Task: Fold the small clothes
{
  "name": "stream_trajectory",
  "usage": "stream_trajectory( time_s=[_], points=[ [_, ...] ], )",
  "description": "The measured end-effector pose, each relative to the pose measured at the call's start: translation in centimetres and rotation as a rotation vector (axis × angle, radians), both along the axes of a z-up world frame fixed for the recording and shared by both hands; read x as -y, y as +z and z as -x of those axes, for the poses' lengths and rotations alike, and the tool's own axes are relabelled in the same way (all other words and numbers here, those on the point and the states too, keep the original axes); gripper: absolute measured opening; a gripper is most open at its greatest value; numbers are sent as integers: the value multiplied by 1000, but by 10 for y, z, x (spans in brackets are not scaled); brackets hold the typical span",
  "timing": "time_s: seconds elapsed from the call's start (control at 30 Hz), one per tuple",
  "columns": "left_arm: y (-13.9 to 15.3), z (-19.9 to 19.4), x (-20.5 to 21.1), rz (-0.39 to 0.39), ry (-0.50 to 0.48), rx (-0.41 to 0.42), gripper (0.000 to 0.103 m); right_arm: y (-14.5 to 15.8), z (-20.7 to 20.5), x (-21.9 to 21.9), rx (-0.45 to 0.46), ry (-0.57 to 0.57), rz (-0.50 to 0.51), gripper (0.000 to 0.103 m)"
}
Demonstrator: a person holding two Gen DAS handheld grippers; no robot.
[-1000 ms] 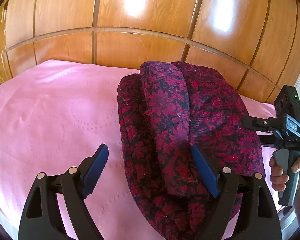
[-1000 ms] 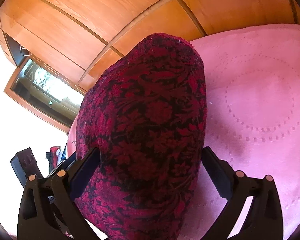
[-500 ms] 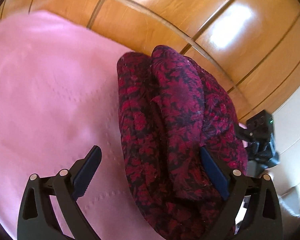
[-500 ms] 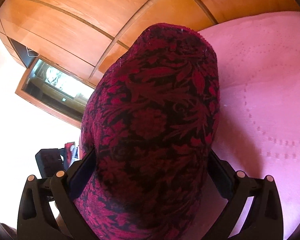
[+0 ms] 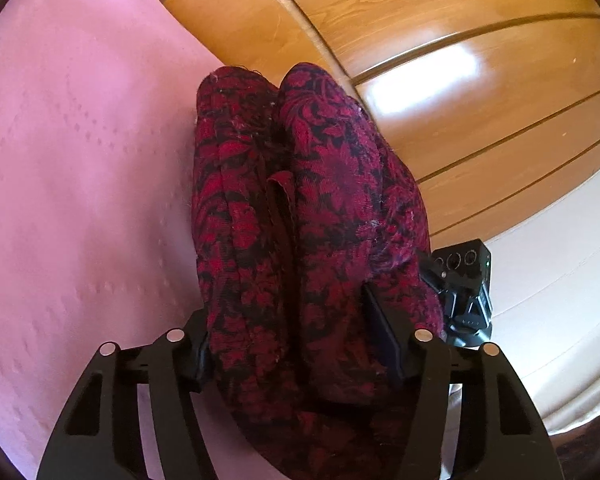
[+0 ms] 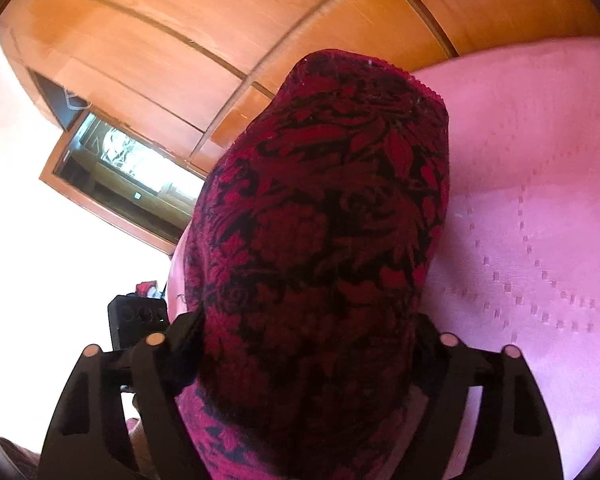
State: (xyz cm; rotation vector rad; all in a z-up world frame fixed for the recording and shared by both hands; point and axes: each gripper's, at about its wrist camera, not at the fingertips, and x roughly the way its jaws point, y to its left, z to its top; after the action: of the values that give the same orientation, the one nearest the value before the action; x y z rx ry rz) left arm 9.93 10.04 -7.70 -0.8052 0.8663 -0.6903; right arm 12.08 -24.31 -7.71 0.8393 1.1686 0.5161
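A folded garment (image 5: 320, 184) of dark red and black floral cloth lies in a thick bundle on the pink bed cover (image 5: 80, 160). My left gripper (image 5: 292, 332) straddles its near end, jaws closing, and both pads press into the cloth. In the right wrist view the same garment (image 6: 332, 208) fills the middle. My right gripper (image 6: 306, 332) clasps it from the other side, jaws closing, its pads sunk in the folds. Each gripper shows in the other's view: the right gripper's body (image 5: 466, 280) and the left gripper's body (image 6: 136, 320).
Glossy wooden panels (image 5: 440, 60) rise just behind the bed. The pink cover (image 6: 540, 220) stretches out beside the bundle. A wood-framed glass opening (image 6: 128, 176) and a bright pale wall show at the left of the right wrist view.
Both pairs of jaws have narrowed onto the bundle. The left gripper's free pad, earlier apart over the pink cover, now touches the cloth. The left gripper has rolled and sunk lower.
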Motion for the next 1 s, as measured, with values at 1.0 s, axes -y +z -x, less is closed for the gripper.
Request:
stream_trajectory(
  time_s=[1.0],
  points=[
    [77, -17, 338, -239, -584, 127, 62, 54, 234, 238, 18, -612, 260, 73]
  ],
)
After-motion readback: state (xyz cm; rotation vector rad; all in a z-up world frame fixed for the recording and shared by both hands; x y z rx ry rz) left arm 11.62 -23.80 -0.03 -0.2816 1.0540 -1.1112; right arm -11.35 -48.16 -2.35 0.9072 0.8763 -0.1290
